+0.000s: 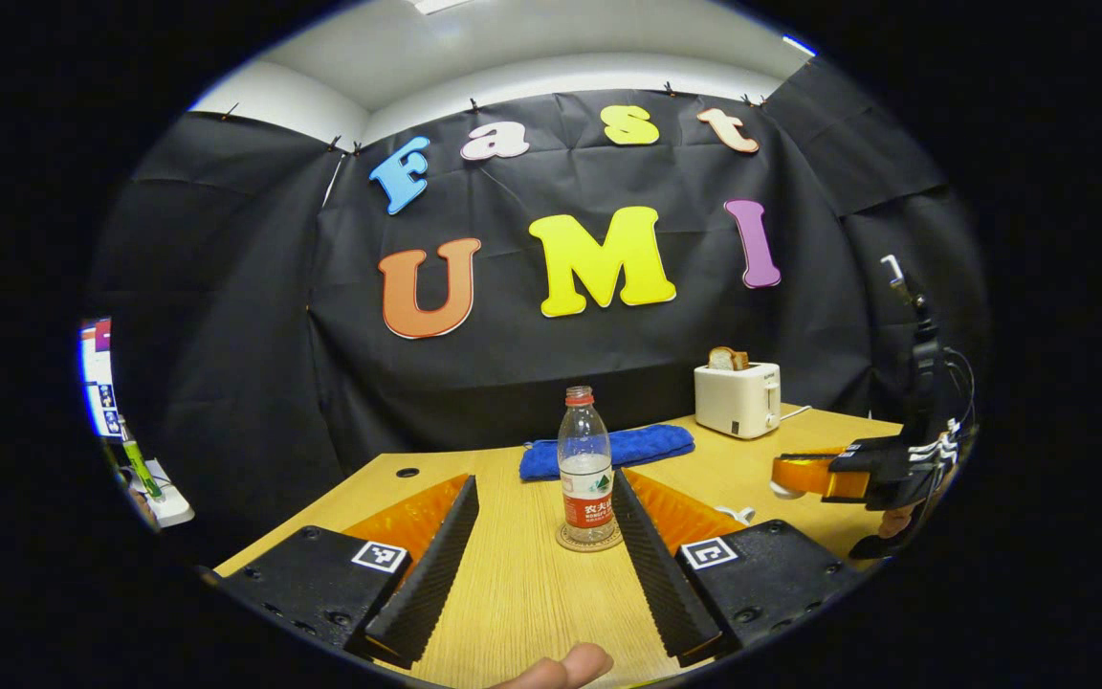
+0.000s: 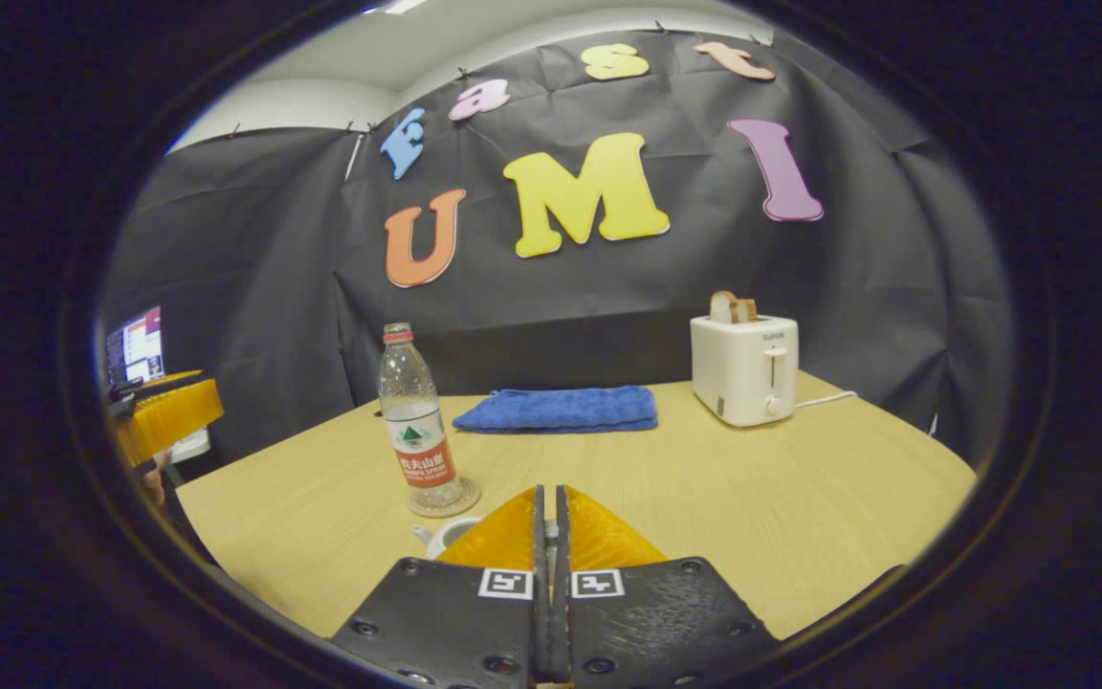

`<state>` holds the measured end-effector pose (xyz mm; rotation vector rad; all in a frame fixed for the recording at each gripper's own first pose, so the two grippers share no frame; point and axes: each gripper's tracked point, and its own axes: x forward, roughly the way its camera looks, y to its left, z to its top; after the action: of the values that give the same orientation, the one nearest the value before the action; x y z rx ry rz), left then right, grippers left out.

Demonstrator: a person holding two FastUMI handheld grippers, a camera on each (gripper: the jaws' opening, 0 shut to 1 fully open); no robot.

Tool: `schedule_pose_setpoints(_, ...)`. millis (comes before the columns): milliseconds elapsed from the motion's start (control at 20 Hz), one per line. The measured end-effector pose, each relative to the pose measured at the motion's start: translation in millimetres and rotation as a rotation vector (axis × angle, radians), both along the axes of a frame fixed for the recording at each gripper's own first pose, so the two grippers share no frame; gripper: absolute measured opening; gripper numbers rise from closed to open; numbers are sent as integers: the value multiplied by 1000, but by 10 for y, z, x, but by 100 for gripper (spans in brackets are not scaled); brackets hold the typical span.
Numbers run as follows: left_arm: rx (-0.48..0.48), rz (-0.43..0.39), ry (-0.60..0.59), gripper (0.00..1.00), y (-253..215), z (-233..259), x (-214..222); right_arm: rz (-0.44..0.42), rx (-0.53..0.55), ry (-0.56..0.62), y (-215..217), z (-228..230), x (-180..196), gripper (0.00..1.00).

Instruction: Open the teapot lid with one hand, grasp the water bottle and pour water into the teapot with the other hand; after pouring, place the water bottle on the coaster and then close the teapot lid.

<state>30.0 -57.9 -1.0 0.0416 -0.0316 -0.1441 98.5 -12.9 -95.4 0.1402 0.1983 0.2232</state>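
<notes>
A: Wooden table [image 2: 800,498]: water bottle [image 2: 415,421] upright on the coaster [image 2: 443,500], red cap on, mostly empty. Toaster [image 2: 744,368] has bread in its slot.
B: Grippers?
A: Left gripper [image 1: 544,536] wide open, bottle between its fingers but untouched. Right gripper [image 2: 549,522] pressed closed; white teapot [image 2: 446,532] mostly hidden behind it, lid not visible.

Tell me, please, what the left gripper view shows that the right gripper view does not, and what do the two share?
Left gripper view: the left tool open, its fingers reaching toward either side of the water bottle, a fingertip at the bottom edge, and a round hole in the table. Right gripper view: the right tool shut, with part of the white teapot just beyond it. Shared: the water bottle upright on the coaster, the blue towel, and the toaster holding bread.
</notes>
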Motion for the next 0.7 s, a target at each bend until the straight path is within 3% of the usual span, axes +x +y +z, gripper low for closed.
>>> schedule_pose_setpoints(300,-2,71,52,89,311,-42,12,54,-35,-1,394,-3,155,0)
schedule_pose_setpoints(700,-60,43,56,88,357,118,-194,80,-45,21,680,-126,225,1)
